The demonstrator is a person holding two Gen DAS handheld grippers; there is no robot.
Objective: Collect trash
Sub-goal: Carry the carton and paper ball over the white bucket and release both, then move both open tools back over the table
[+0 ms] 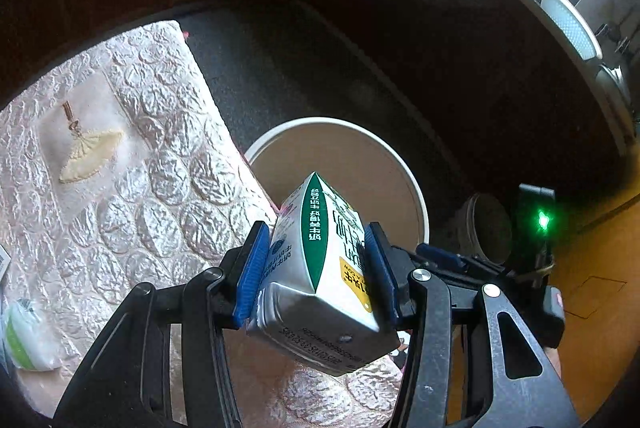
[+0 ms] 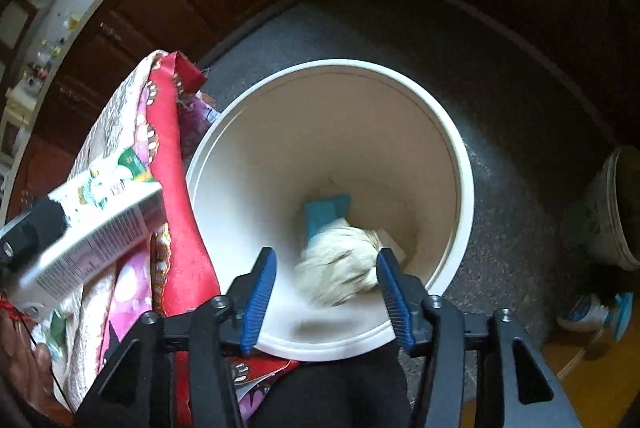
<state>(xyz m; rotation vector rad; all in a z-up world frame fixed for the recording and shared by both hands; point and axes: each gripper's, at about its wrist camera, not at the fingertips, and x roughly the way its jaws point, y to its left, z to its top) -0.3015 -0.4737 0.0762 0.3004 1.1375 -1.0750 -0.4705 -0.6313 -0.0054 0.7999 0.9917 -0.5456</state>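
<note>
My left gripper point(image 1: 316, 268) is shut on a white and green milk carton point(image 1: 320, 268), held above the edge of the quilted bed, just short of the white bin point(image 1: 416, 196) on the floor. The carton also shows in the right wrist view point(image 2: 100, 224) at the left. My right gripper point(image 2: 326, 288) is open over the bin point(image 2: 456, 156). A crumpled cream paper wad point(image 2: 340, 268), blurred, is between and below its fingers, apparently falling into the bin. A teal item point(image 2: 324, 216) lies at the bin's bottom.
A pink quilted cover point(image 1: 120, 188) with a small white and green packet point(image 1: 24, 340) lies at the left. A red and pink cloth point(image 2: 168, 188) hangs beside the bin. A dirty bucket point(image 2: 616, 208) and a small tub point(image 2: 588, 312) stand at the right. Dark cabinets stand behind.
</note>
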